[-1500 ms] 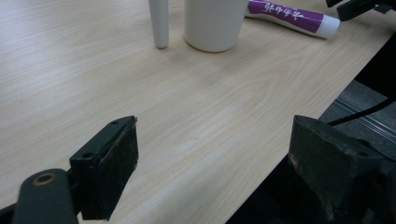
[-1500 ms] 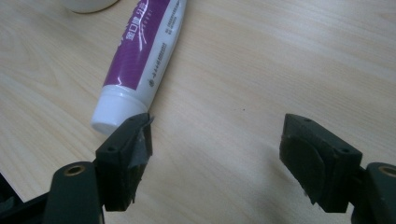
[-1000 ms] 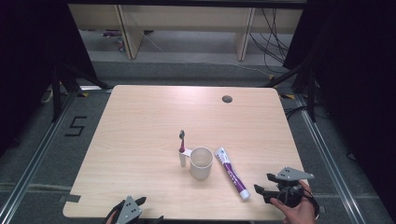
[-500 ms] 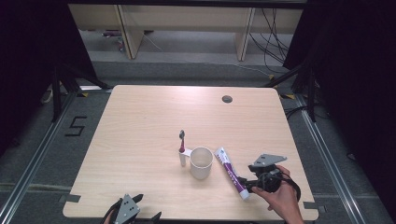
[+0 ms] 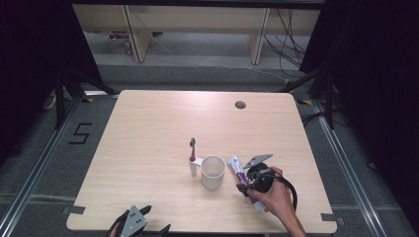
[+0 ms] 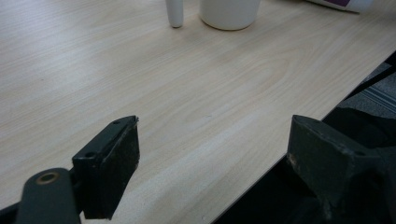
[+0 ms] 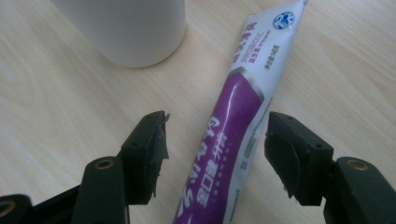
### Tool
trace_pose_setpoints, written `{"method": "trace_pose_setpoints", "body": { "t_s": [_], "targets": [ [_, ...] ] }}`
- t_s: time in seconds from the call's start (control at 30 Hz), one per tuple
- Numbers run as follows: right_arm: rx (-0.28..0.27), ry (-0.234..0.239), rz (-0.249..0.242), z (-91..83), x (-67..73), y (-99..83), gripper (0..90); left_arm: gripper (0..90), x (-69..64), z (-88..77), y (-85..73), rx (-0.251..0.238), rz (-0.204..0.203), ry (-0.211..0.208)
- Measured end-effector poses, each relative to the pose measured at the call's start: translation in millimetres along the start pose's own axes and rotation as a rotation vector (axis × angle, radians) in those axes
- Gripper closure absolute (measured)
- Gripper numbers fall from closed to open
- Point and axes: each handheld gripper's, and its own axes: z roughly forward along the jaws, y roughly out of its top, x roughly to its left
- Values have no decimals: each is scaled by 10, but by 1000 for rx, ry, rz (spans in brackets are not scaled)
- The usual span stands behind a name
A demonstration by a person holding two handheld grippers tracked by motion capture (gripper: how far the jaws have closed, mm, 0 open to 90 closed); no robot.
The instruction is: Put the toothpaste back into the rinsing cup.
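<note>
Right tool (image 7: 215, 149), jaws just closing yet not pressing, straddles the toothpaste tube (image 7: 238, 121), whose long axis runs straight ahead between them, beside the cup (image 7: 126, 28).

High view looks down over my table (image 5: 163, 128); both gripper views skim close above it, sharing the white cup (image 5: 213, 172).

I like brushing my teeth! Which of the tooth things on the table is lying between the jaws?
The purple and white toothpaste tube. It lies flat between the right gripper's open jaws, which have just been closing. The toothbrush and white cup sit off to the side.
</note>
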Motion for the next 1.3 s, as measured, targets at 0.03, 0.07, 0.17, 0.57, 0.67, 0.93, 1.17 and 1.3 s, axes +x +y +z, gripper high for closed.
{"method": "trace_pose_setpoints", "body": {
  "t_s": [0.03, 0.07, 0.17, 0.57, 0.67, 0.93, 1.17, 1.3],
  "targets": [
    [9, 1, 1, 14, -3, 14, 415, 166, 1, 0, -1, 0, -2, 0],
    [25, 5, 12, 30, 4, 31, 427, 166, 1, 1, -2, -1, -6, 0],
    [61, -2, -5, 109, -5, 72, 446, 166, 3, -3, -1, -2, -1, -5],
    [130, -21, 6, 198, -82, 128, 527, 179, -19, 0, -1, -13, -11, -28],
    [151, -3, 13, 249, -110, 143, 555, 184, -5, 3, -6, -9, 2, -26],
    [141, -7, 33, 264, -164, 171, 591, 195, -24, 14, -8, -17, -14, -32],
    [180, -21, 37, 263, -151, 203, 605, 197, -14, 7, -9, 1, -10, -30],
    [200, -31, -8, 278, -140, 243, 619, 197, -13, 9, -11, 4, -10, -33]
  ]
}}
